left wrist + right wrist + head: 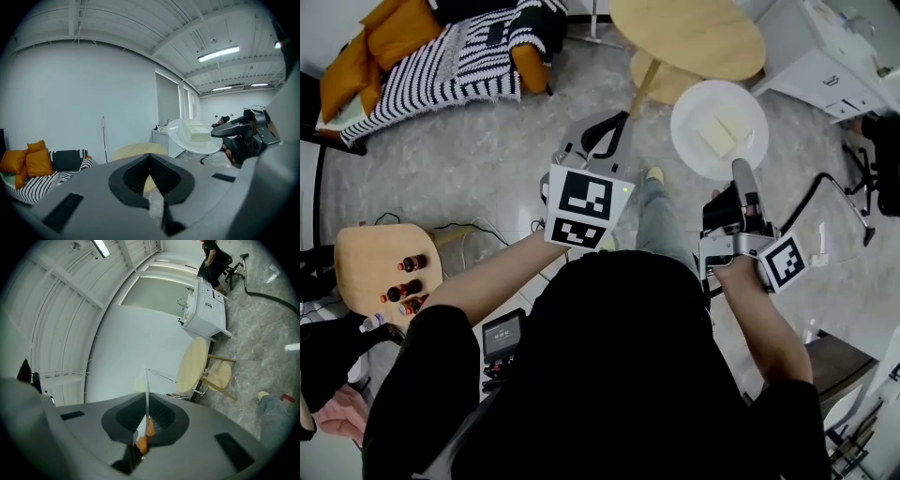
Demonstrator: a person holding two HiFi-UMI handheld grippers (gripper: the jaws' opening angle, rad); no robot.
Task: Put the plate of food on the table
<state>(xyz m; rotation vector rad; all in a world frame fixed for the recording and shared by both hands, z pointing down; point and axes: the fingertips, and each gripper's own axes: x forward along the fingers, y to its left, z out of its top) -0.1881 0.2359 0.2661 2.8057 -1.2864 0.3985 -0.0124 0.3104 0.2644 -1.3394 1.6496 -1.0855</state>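
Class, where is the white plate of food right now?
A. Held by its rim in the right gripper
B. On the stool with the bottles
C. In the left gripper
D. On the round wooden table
A: the right gripper is shut on the rim of the white plate, which is not on the round wooden table.

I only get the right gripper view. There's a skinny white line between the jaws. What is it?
Observer: It is the white plate seen edge-on. The right gripper is pinching its rim.
Operator: Is anything on it?
Observer: Yes, a pale block of food lies on top.
Operator: What about the other side?
Observer: The left gripper is shut, with nothing between its jaws.
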